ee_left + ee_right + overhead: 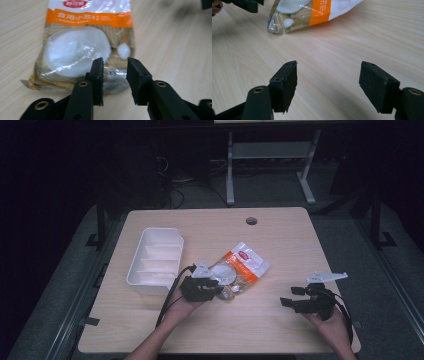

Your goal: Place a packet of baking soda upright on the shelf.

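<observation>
A: Bag (239, 270) first. Where, against the left fingers (97, 72)?

B: Flat on the worktop (280, 245), near its middle, just right of the tray (137, 280). Points its clear bottom end at the left fingers. Reaches in between them with its near seam, as seen in the left gripper view.

A: Clamped on it?

B: Not as far as can be seen. Stand partly closed with a narrow gap, astride the seam, toward the right-hand corner of the bag in that view. Released, then, with the bag's edge between them.

A: Look of the bag?

B: White lump behind clear film, orange printed band beyond it, white top end farthest from the fingers.

A: Pose of the left hand (182, 307)?

B: Comes in from the bottom edge of the high view, forearm slanting up and to the right. Cradles the tool from below, low over the wood, fingers aimed right and a little forward at the bag's near end.

A: And the right fingers (284, 80)?

B: Spread wide over bare wood. Well apart from the bag, to its right and nearer the person. Face it from afar, up at the left in the right gripper view.

A: Right hand (332, 322)?

B: Sits near the front right corner, cupping the tool from below, fingers aimed left, about level.
</observation>
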Demonstrator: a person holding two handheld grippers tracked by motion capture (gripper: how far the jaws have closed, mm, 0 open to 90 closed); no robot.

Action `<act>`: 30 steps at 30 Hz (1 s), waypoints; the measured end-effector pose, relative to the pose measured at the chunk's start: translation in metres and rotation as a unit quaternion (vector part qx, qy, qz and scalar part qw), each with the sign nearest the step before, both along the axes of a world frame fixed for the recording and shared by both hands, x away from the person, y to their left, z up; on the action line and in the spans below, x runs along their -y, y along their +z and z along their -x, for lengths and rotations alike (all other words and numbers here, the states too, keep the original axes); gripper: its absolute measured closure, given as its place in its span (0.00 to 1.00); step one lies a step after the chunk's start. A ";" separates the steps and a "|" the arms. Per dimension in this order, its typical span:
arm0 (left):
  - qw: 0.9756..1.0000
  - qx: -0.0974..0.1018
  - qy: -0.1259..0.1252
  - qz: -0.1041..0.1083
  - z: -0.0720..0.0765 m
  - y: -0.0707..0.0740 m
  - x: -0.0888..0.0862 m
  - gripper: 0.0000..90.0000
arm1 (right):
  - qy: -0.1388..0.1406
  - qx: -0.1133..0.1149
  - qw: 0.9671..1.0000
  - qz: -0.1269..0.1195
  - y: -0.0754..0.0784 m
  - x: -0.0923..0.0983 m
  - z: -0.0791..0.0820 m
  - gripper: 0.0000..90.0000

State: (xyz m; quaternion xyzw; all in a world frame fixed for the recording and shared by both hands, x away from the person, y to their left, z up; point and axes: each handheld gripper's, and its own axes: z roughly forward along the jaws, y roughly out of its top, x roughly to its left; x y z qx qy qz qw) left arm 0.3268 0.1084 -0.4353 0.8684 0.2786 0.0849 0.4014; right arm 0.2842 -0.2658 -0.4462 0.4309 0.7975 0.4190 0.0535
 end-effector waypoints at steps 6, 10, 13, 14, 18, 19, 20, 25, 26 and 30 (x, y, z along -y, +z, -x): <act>0.999 -0.007 0.018 -0.025 -0.025 0.003 0.013 0.92 | -0.013 -0.021 1.000 -0.003 0.004 -0.004 -0.015 0.33; 0.999 -0.010 0.020 -0.041 -0.034 0.001 0.022 0.95 | -0.022 -0.034 0.999 0.001 0.004 -0.010 -0.025 0.33; 0.998 -0.010 0.020 -0.052 -0.035 -0.004 0.026 0.95 | -0.029 -0.034 0.999 0.001 0.005 -0.012 -0.030 0.34; 0.998 -0.010 0.018 -0.062 -0.035 -0.007 0.028 0.95 | -0.036 -0.036 0.999 -0.001 0.007 -0.013 -0.036 0.34; 0.998 0.004 -0.003 -0.070 -0.034 -0.011 0.032 0.99 | -0.043 -0.038 0.998 -0.017 0.009 -0.018 -0.047 0.36; 0.997 0.010 -0.005 -0.077 -0.033 -0.011 0.033 1.00 | -0.044 -0.040 0.998 -0.024 0.009 -0.020 -0.050 0.36; 0.997 0.010 -0.005 -0.077 -0.033 -0.011 0.033 1.00 | -0.044 -0.040 0.998 -0.024 0.009 -0.020 -0.050 0.36; 0.998 -0.006 -0.003 -0.062 -0.036 -0.012 0.030 1.00 | -0.049 -0.053 0.997 -0.031 0.005 -0.033 -0.068 0.38; 0.998 -0.010 -0.002 -0.057 -0.037 -0.012 0.029 1.00 | -0.050 -0.057 0.996 -0.037 0.004 -0.036 -0.071 0.38; 0.998 -0.001 0.000 -0.061 -0.034 -0.012 0.030 1.00 | -0.054 -0.080 0.995 -0.033 -0.004 -0.051 -0.085 0.39</act>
